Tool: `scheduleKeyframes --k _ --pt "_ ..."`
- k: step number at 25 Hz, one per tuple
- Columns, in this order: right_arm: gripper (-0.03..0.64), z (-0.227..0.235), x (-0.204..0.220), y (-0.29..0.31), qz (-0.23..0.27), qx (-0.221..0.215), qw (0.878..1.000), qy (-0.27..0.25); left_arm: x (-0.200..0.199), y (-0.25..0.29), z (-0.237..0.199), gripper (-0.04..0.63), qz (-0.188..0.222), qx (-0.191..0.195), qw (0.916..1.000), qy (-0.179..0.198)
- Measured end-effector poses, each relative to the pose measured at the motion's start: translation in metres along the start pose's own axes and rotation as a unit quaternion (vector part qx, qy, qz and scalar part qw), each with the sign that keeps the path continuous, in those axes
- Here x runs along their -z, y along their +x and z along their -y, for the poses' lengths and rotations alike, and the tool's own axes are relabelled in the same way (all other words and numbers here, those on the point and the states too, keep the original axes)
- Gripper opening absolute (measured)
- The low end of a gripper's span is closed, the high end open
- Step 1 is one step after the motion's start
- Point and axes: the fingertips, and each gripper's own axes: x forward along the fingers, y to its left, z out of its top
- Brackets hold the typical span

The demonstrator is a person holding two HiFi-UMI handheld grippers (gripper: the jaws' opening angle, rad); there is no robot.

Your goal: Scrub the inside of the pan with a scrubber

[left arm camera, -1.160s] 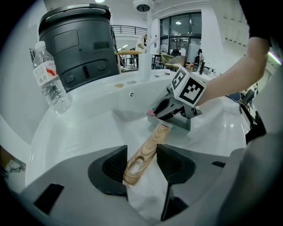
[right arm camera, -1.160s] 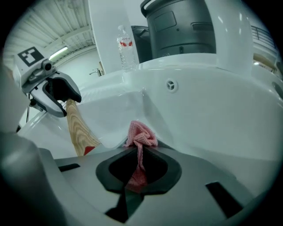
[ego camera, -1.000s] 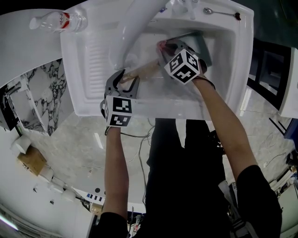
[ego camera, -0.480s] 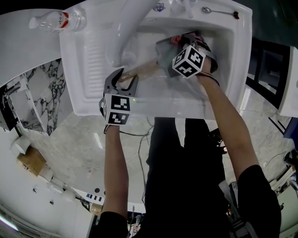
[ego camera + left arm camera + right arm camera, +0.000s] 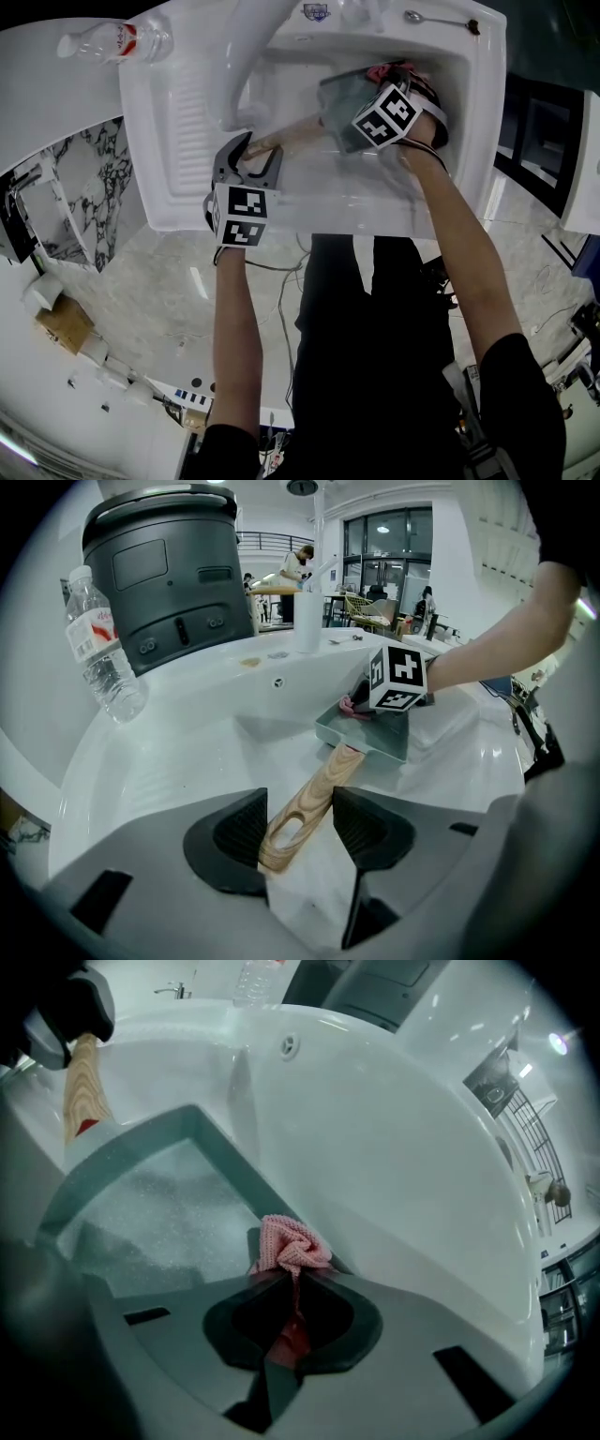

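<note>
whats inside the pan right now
The pink scrubber, pinched in the right claw, sits against the wall of the pan, over its speckled floor. The floor beneath scrubber and claw is covered.

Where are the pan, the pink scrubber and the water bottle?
pan (image 5: 159,1213): right gripper view, speckled inside.
scrubber (image 5: 291,1246): right gripper view, pink bunch.
water bottle (image 5: 94,635): left gripper view, its label.

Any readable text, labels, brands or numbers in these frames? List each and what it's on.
No text is legible.
Water bottle: red label, print too small to read.
Emblem on the sink rim: blurred, unreadable.
Cubes on left tool and right tool: black-and-white square markers only, no letters or numbers.
</note>
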Motion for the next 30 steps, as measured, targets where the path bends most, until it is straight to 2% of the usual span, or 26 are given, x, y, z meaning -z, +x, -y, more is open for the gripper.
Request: scheduleKeyframes --k 3,8,13,16,19,21,24,27,30 --pt "0.04 -0.004 0.004 -0.004 0.006 -0.016 0.999 0.031 0.0 0.0 0.001 0.229 0.001 -0.002 1.0 -0.001" --pt "0.04 -0.025 -0.013 -0.017 0.051 -0.061 0.993 0.091 0.0 0.0 0.001 0.23 -0.001 -0.001 1.0 0.001" --pt "0.04 -0.06 -0.049 -0.039 0.132 -0.145 0.969 0.147 0.0 0.0 0.001 0.23 -0.002 -0.005 1.0 -0.001" --pt "0.04 -0.09 -0.063 -0.057 0.17 -0.206 0.957 0.114 0.0 0.0 0.001 0.23 -0.007 -0.005 1.0 -0.005" --pt "0.04 -0.109 -0.057 -0.068 0.177 -0.239 0.954 0.029 0.0 0.001 0.001 0.23 -0.007 -0.006 0.9999 -0.005" --pt "0.041 -0.108 -0.042 -0.067 0.157 -0.222 0.961 -0.04 0.0 0.001 0.001 0.23 -0.007 -0.007 0.9999 -0.004" --pt "0.041 -0.09 -0.022 -0.055 0.117 -0.157 0.975 -0.105 0.0 0.0 0.001 0.23 -0.006 -0.006 0.9999 -0.005" --pt "0.041 -0.071 -0.009 -0.043 0.089 -0.105 0.983 -0.122 0.0 0.0 0.001 0.23 -0.006 -0.008 0.9999 -0.004" --pt "0.041 -0.055 0.004 -0.032 0.051 -0.067 0.99 -0.116 -0.001 0.0 0.001 0.23 -0.007 -0.008 0.9999 -0.004"
